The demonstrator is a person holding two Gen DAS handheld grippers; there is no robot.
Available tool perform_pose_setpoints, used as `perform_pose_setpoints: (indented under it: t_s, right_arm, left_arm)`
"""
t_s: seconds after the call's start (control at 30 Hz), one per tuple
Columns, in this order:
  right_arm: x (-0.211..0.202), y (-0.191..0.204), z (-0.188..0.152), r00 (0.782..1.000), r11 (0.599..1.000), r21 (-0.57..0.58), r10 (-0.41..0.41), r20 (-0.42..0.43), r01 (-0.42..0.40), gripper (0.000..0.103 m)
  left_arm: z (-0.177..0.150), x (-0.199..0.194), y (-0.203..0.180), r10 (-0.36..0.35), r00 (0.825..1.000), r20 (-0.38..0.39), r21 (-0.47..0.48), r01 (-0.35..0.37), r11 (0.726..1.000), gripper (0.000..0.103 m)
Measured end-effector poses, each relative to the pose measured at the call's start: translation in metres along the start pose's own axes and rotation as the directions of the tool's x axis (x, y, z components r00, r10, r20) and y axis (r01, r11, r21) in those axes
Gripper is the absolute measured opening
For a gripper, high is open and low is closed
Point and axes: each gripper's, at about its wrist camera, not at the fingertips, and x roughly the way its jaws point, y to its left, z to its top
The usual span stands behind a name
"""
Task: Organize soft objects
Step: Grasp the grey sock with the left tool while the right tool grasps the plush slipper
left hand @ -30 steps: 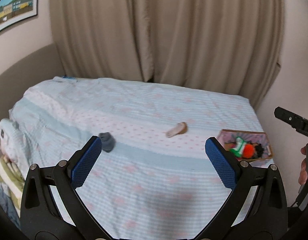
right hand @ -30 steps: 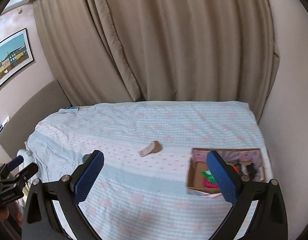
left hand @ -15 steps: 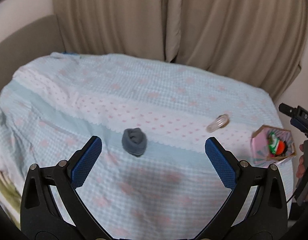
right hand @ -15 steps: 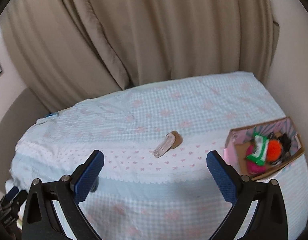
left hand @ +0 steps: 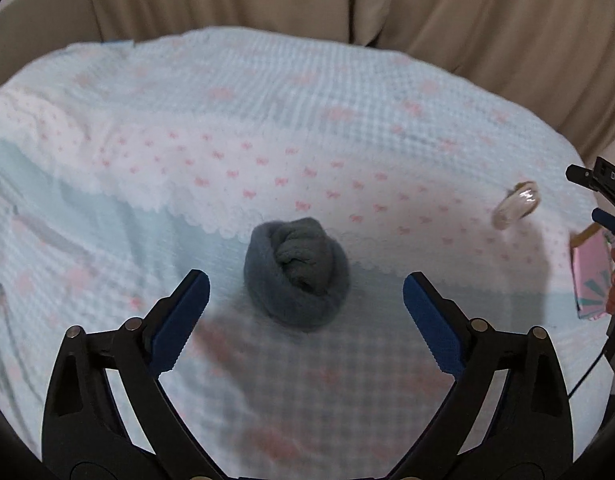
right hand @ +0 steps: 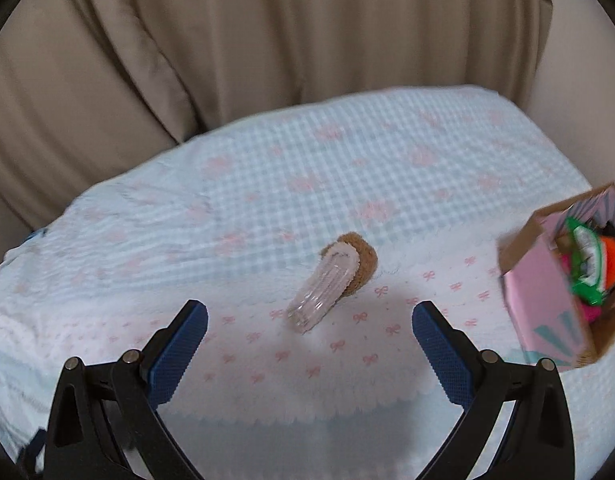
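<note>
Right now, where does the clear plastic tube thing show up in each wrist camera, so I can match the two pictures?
Left wrist: the clear tube lies far right, on the bow-print band, beyond the open left gripper.
Right wrist: it lies near the centre, against a brown pad, ahead of the open right gripper.
Shared landmark: the pink box, right edge in both.

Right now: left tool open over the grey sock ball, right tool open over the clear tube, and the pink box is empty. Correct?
Not quite. The pink box is not empty: the right wrist view shows green, orange and pink soft items inside it. The rest holds: the left tool is open at the grey sock ball, and the right tool is open at the clear tube.
</note>
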Motion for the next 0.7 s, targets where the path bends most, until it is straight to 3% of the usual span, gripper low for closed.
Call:
perform_pose_setpoints:
  t_s: [0.2,0.27,0.4,0.53,0.7]
  right_arm:
    - [0.069,-0.014,0.007,0.997,0.995,0.076,-0.062,-0.038,0.065,0.101]
    - [0.084,-0.018,0.009,0.996,0.993,0.089,-0.075,-0.047,0.079,0.098]
    - [0.116,-0.022,0.013,0.992,0.989,0.110,-0.093,-0.079,0.101,0.086]
    - [0.139,-0.025,0.012,0.989,0.987,0.134,-0.075,-0.128,0.092,0.059]
    - [0.146,-0.028,0.009,0.988,0.980,0.175,-0.073,-0.134,0.096,0.049]
  left_arm:
    - [-0.004,0.048,-0.002,0.014,1.000,-0.015,0.012,-0.014,1.000,0.096]
    - [-0.003,0.063,-0.005,0.019,1.000,-0.019,0.017,-0.019,1.000,0.091]
    - [0.001,0.078,-0.008,0.044,0.999,-0.010,0.022,-0.044,0.999,0.090]
    - [0.006,0.086,-0.005,0.068,0.998,-0.018,0.008,-0.068,0.998,0.074]
    - [0.011,0.089,0.003,0.064,0.998,-0.026,-0.001,-0.064,0.998,0.053]
